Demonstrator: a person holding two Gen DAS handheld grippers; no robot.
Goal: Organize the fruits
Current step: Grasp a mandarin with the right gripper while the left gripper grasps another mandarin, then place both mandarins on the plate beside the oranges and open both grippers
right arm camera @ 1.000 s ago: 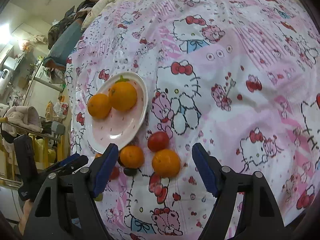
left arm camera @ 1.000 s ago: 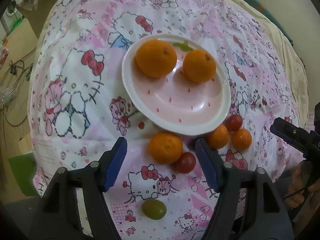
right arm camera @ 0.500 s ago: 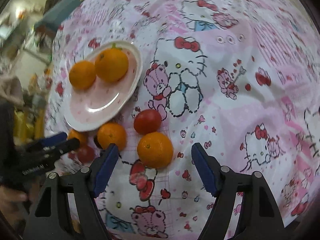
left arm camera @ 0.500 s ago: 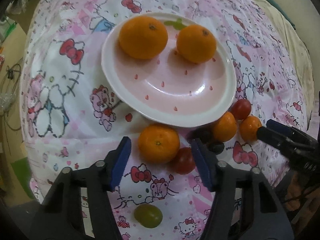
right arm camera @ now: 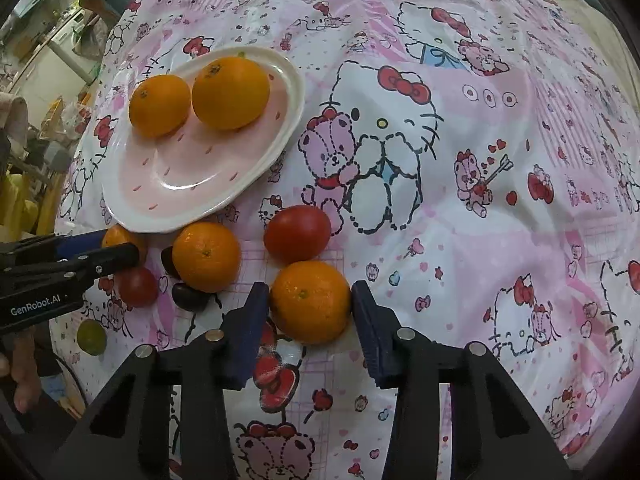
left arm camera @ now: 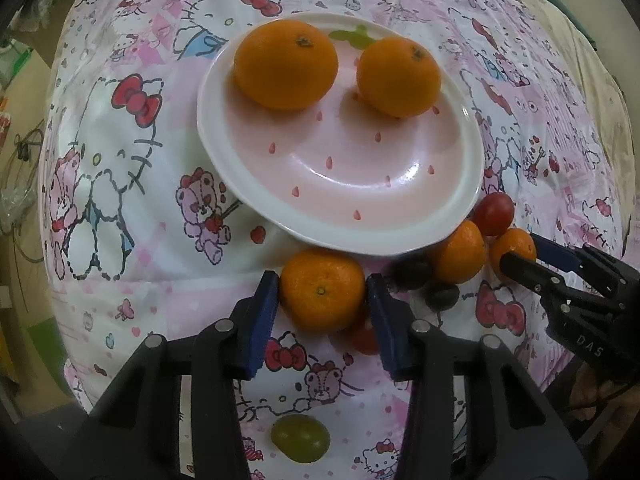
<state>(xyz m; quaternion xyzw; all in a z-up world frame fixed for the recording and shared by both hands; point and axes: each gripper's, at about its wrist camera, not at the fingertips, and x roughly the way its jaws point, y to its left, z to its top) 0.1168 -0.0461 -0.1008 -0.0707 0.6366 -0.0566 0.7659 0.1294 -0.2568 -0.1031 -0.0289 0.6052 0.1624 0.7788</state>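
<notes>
A pink plate (left arm camera: pixel 448 220) (right arm camera: pixel 280 140) holds two oranges (left arm camera: pixel 285 66) (left arm camera: pixel 398 76). My left gripper (left arm camera: pixel 322 296) is shut on an orange (left arm camera: pixel 322 294) lying on the cloth just in front of the plate. My right gripper (right arm camera: pixel 310 304) is shut on another orange (right arm camera: pixel 310 300) on the cloth. Beside them lie a further orange (right arm camera: pixel 206 256), a red tomato (right arm camera: pixel 297 233), a smaller tomato (right arm camera: pixel 138 286), dark grapes (right arm camera: pixel 188 296) and a green grape (left arm camera: pixel 301 436). In the left wrist view the right gripper (left arm camera: pixel 516 258) shows at the right.
A pink Hello Kitty cloth (right arm camera: pixel 480 160) covers the table. Its edge falls off to the left in the left wrist view (left arm camera: pixel 48 200), with floor and cables beyond. Room clutter lies past the far left edge in the right wrist view (right arm camera: pixel 48 40).
Both grippers moved forward and down and closed, each around an orange on the cloth. The plate and the other fruit have not moved.
</notes>
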